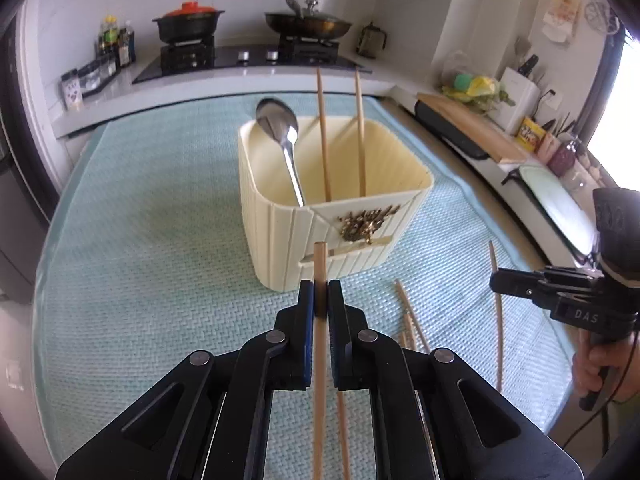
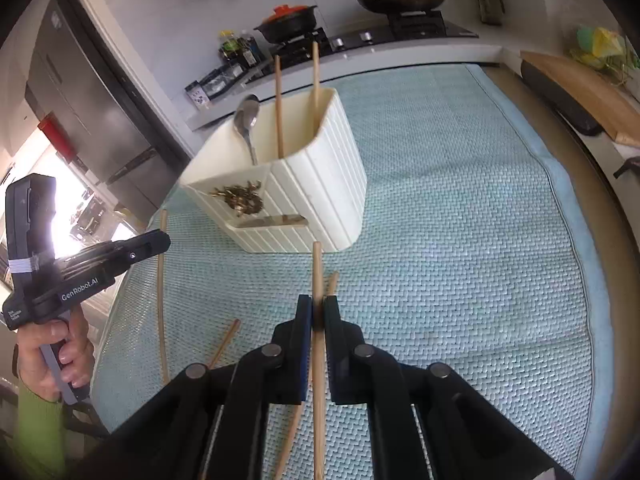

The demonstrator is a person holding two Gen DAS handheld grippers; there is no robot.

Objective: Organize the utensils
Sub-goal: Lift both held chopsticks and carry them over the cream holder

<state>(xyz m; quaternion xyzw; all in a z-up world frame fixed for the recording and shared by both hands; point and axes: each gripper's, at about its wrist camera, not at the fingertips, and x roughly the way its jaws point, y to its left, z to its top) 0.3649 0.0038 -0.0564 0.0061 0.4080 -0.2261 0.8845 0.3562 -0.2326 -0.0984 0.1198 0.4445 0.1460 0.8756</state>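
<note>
Wooden chopsticks are the things to sort, and two of them (image 1: 323,136) stand upright in the cream ribbed plastic holder (image 1: 280,236) at the middle of the left wrist view, leaning on its far wall. Beside them, in the left part of the same holder, a shiny metal spoon (image 1: 280,128) stands with its bowl up. The holder sits on the light blue woven mat (image 1: 140,240) that covers the tabletop.

The left claw (image 1: 320,296), at the lower middle of its own view, is closed on one wooden chopstick (image 1: 319,360); the stick runs along between the fingers and its tip comes out just in front of the holder. The right claw (image 2: 317,312), at the lower middle of the right wrist view, grips another wooden chopstick (image 2: 318,380) in the same way, with the tip pointing toward the holder.

More loose chopsticks (image 1: 412,316) lie on the mat at the lower right of the left wrist view, near the holder. At the top of both views a black gas stove (image 1: 248,58) carries a black pot with a red lid (image 1: 188,20) and a dark frying pan (image 1: 308,24).
</note>
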